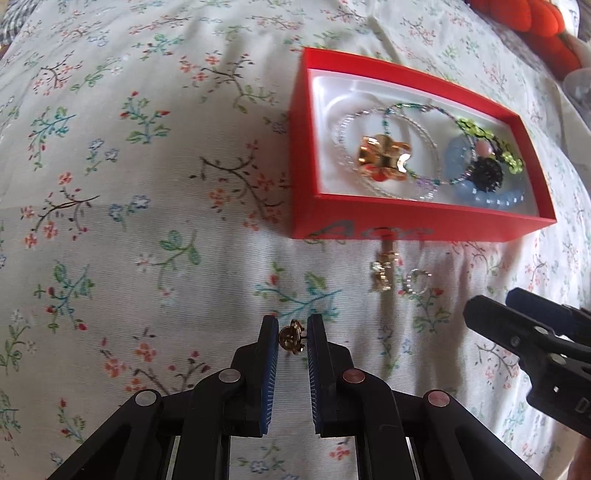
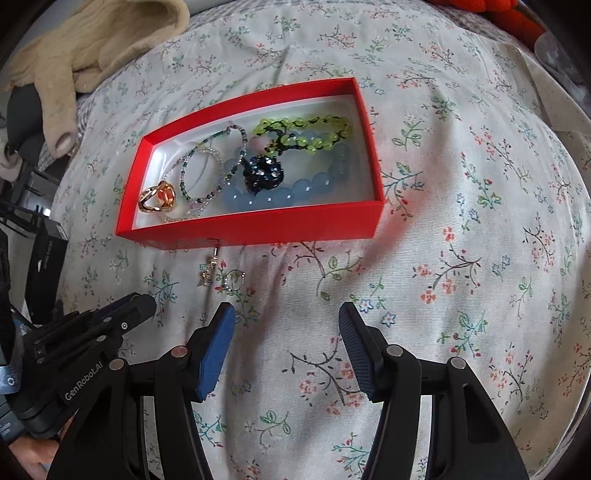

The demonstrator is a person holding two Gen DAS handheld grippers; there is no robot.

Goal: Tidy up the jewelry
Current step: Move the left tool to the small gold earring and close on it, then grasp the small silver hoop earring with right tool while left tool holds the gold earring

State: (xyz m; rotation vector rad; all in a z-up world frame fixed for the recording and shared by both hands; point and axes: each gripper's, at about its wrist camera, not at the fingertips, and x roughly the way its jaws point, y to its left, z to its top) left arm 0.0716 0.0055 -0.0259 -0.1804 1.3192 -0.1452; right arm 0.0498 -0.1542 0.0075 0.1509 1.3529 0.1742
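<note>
A red box point(image 1: 417, 221) point(image 2: 258, 226) lies on the floral sheet and holds beaded bracelets point(image 1: 487, 199) point(image 2: 303, 136), a gold ring point(image 1: 384, 157) point(image 2: 157, 197) and a dark jewelled piece point(image 2: 263, 173). My left gripper point(image 1: 292, 338) is shut on a small gold earring point(image 1: 290, 336), held just above the sheet in front of the box. A gold charm earring point(image 1: 384, 271) point(image 2: 209, 271) and a silver ring point(image 1: 417, 282) point(image 2: 234, 280) lie on the sheet by the box's near wall. My right gripper point(image 2: 286, 332) is open and empty, right of them.
A beige knitted cloth point(image 2: 96, 44) lies at the far left of the bed. A red cushion point(image 1: 539, 29) sits at the far right. Dark items stand off the bed's left edge point(image 2: 40, 251). The left gripper's body shows in the right wrist view point(image 2: 92, 332).
</note>
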